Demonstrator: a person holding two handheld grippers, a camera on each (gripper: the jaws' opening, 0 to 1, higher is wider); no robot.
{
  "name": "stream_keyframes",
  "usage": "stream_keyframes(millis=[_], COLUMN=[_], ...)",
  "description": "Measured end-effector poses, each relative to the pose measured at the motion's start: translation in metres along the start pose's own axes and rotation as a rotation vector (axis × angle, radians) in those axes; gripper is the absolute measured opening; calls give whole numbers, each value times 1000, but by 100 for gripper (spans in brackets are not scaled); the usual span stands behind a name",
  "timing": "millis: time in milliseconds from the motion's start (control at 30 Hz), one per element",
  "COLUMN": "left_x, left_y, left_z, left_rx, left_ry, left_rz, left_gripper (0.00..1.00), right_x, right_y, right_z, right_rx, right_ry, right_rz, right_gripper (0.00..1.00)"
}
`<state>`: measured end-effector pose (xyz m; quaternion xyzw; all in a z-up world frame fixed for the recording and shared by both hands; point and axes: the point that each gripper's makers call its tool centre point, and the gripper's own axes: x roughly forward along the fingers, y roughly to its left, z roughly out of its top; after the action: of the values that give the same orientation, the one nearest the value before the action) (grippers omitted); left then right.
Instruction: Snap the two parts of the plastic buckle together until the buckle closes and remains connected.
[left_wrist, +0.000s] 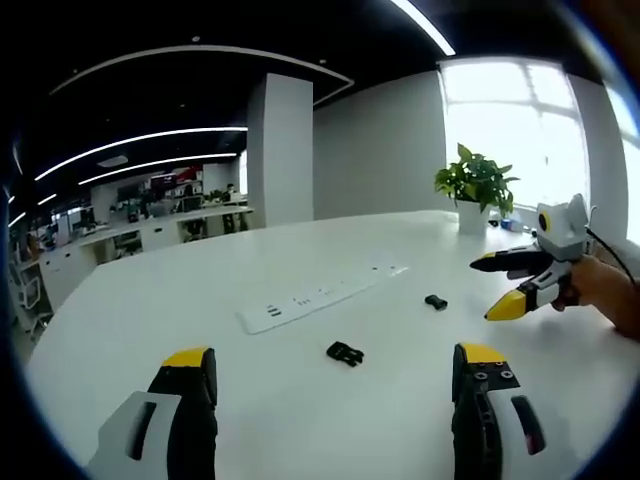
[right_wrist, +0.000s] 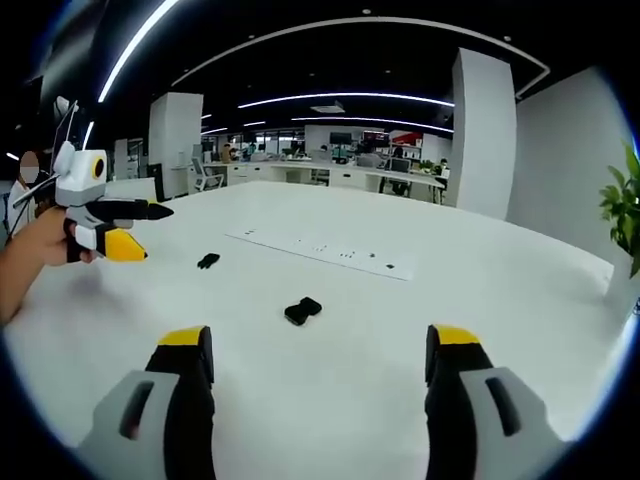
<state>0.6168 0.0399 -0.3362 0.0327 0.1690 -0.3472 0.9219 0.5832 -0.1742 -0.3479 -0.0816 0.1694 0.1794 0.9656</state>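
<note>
A broad white worktop (left_wrist: 300, 400) filled the middle of an open-plan office. Two small black plastic buckle parts lay on it, well apart from each other and from both grippers. In the left gripper view, the larger buckle part (left_wrist: 345, 353) sat between and just ahead of that gripper's jaws, while the smaller buckle part (left_wrist: 435, 302) lay farther off to the right. In the right gripper view the order reversed: the larger buckle part (right_wrist: 302, 311) lay nearer, between the jaws, and the smaller buckle part (right_wrist: 208, 261) lay farther away to the left. The two parts were not joined.

Beyond the buckle parts, one long flat white power strip (left_wrist: 320, 297) stretched across the worktop; it appeared again in the right gripper view (right_wrist: 320, 250). One green leafy plant in a white pot (left_wrist: 477, 195) stood near the far edge by a bright window. Nothing lay between the grippers and the buckle parts.

The left gripper (left_wrist: 335, 375), black with yellow tips, hovered above the worktop with its jaws spread wide and nothing between them; it also appeared at the left of the right gripper view (right_wrist: 135, 230), held in a person's hand (right_wrist: 45, 250). The right gripper (right_wrist: 320, 350) likewise stood released and empty, and appeared at the right of the left gripper view (left_wrist: 505, 285), held by a hand (left_wrist: 605, 290).
</note>
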Motion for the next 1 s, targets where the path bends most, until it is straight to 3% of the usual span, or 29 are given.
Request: stream_keyframes(millis=[533,800,1000], left_x=[17,24,32], left_y=[7,8,9], left_z=[3,5,2], left_rx=[-3,-6,-6], left_ry=[10,7,27], left_rz=[-2,-8,-19], left_gripper=[99,99,99], right_x=[20,27,34], right_y=[-2,-4,-4], right_z=[7,2,10], right_rx=[11,2,10], right_ry=[-2,14,4], right_rz=[-7,-9,-11], right_gripper=[85,83,83])
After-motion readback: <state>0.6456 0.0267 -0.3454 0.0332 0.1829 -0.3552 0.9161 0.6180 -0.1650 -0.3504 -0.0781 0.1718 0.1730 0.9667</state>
